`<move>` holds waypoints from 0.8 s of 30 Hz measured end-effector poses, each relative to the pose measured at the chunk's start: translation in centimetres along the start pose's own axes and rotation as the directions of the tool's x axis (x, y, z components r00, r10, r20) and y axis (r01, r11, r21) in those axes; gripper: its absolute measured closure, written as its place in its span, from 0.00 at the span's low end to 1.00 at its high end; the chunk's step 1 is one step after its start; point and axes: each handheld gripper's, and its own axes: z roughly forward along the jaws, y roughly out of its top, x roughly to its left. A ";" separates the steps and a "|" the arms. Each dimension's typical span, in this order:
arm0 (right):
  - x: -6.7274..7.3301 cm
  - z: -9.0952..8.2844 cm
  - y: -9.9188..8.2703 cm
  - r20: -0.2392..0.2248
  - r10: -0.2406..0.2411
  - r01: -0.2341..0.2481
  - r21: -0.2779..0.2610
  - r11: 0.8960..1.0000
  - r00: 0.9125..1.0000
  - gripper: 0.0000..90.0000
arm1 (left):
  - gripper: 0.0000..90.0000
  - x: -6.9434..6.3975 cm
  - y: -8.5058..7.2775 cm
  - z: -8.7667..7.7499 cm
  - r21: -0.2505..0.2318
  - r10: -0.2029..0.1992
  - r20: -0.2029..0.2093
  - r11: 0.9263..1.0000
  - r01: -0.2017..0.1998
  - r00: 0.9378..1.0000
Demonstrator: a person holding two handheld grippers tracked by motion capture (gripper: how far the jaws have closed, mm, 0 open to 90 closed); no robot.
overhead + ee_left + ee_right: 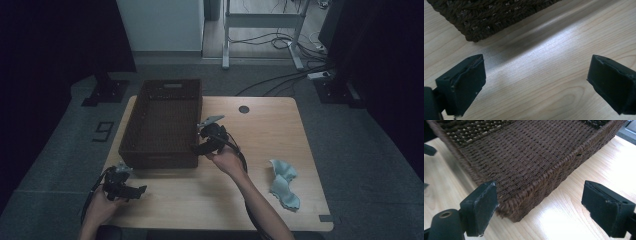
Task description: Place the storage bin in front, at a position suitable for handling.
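Jaws spread wide with nothing between them, the left gripper (122, 186) rests low over the near left of the bench (260, 125), its hand (100, 202) behind it, pointing right along the front edge. The brown woven basket (165, 122) sits at the bench's far left, long axis running away from the person. The right gripper (207, 140), jaws also spread and empty, is held beside the basket's near right corner, pointing left at it. A pale blue cloth (284, 184) lies crumpled near the right edge.

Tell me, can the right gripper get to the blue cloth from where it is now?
Probably yes. The right gripper is open beside the basket, and only bare table lies between it and the blue cloth, so the way looks free.
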 end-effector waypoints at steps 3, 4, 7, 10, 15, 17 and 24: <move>0.0 0.6 0.0 0.003 0.011 -0.011 -0.001 1.000 1.000 0.14 | 0.01 0.1 -0.1 -0.3 -0.006 0.009 0.009 1.000 -0.009 1.000; 0.0 0.7 0.0 0.005 0.014 -0.014 0.001 1.000 1.000 0.14 | 0.01 0.2 -0.1 -0.3 -0.006 0.010 0.006 1.000 -0.010 1.000; -0.4 0.9 -0.2 0.025 0.031 -0.031 0.013 0.999 0.999 0.16 | 0.01 0.4 -0.2 -0.5 -0.008 0.003 0.009 1.000 -0.003 1.000; -0.8 0.8 -0.3 0.003 0.054 -0.054 0.013 0.998 0.999 0.19 | 0.01 0.6 -0.3 -0.6 -0.007 0.002 0.002 1.000 -0.002 1.000; -1.0 0.4 -0.4 0.006 0.048 -0.048 0.017 0.999 0.999 0.27 | 0.01 0.8 -0.4 -0.8 -0.012 -0.006 -0.002 1.000 0.006 1.000; -1.2 0.3 -0.5 0.009 0.049 -0.049 0.018 0.999 0.999 0.30 | 0.01 0.9 -0.5 -0.9 -0.014 -0.009 -0.001 1.000 0.009 1.000; -2.7 -0.5 -1.1 0.006 0.084 -0.084 0.022 0.996 0.996 0.41 | 0.01 1.2 -0.6 -1.1 -0.022 -0.017 -0.006 1.000 0.017 1.000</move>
